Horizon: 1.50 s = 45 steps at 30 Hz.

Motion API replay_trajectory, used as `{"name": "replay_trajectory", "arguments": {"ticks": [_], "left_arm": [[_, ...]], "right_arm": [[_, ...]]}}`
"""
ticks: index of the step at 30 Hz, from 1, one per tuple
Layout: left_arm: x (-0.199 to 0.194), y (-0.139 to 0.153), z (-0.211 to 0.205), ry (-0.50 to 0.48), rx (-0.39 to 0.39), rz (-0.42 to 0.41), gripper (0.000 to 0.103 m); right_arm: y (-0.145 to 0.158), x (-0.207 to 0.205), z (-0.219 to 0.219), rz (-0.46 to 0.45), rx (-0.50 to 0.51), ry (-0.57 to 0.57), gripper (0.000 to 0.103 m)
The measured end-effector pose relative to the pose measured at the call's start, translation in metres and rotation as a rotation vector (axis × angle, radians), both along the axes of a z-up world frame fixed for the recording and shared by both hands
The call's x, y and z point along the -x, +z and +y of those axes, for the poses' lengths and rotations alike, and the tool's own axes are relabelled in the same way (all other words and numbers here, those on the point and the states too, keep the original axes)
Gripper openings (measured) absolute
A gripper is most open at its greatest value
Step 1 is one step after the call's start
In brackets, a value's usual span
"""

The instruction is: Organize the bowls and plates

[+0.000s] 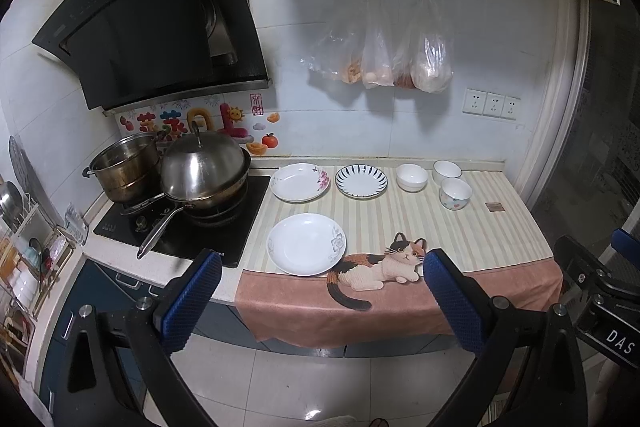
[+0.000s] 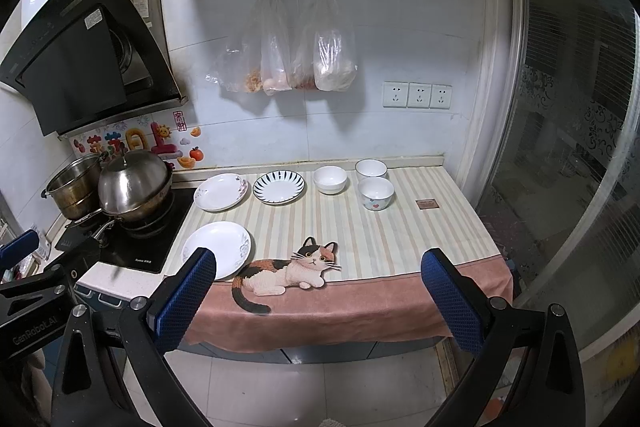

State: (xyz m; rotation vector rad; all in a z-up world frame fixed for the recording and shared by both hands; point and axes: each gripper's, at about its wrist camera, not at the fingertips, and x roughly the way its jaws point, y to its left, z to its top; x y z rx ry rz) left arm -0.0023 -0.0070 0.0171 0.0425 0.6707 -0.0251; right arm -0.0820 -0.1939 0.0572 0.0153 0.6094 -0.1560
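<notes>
Three plates lie on the striped cloth: a white plate with grey flowers [image 1: 306, 243] [image 2: 218, 249] at the front left, a pink-flowered plate [image 1: 300, 182] [image 2: 221, 191] and a blue-striped plate [image 1: 361, 180] [image 2: 279, 187] at the back. Three white bowls stand to their right: one plain [image 1: 412, 177] [image 2: 330, 179], one at the back [image 1: 447, 170] [image 2: 371, 169], one with hearts [image 1: 456, 193] [image 2: 376, 193]. My left gripper [image 1: 322, 263] and my right gripper [image 2: 318, 263] are both open and empty, held off the counter's front edge.
A stove [image 1: 180, 223] with a lidded wok [image 1: 204, 167] and a steel pot [image 1: 124, 167] sits left of the cloth. Plastic bags [image 1: 384, 47] hang on the wall. A dish rack [image 1: 24, 247] stands far left. A glass door [image 2: 560, 147] bounds the right.
</notes>
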Motion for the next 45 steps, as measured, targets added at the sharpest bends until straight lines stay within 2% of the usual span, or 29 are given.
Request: {"name": "replay_trajectory", "arguments": {"ticks": [38, 43, 45], "left_arm": [[-0.004, 0.004, 0.008, 0.004, 0.006, -0.011, 0.103], [-0.021, -0.007, 0.018, 0.025, 0.006, -0.006, 0.103], [-0.035, -0.020, 0.027, 0.052, 0.016, -0.004, 0.103]], "right_arm": [[0.002, 0.000, 0.014, 0.002, -0.008, 0.008, 0.103], [-0.009, -0.011, 0.019, 0.018, -0.055, 0.008, 0.103], [-0.019, -0.021, 0.019, 0.015, -0.078, 0.005, 0.103]]}}
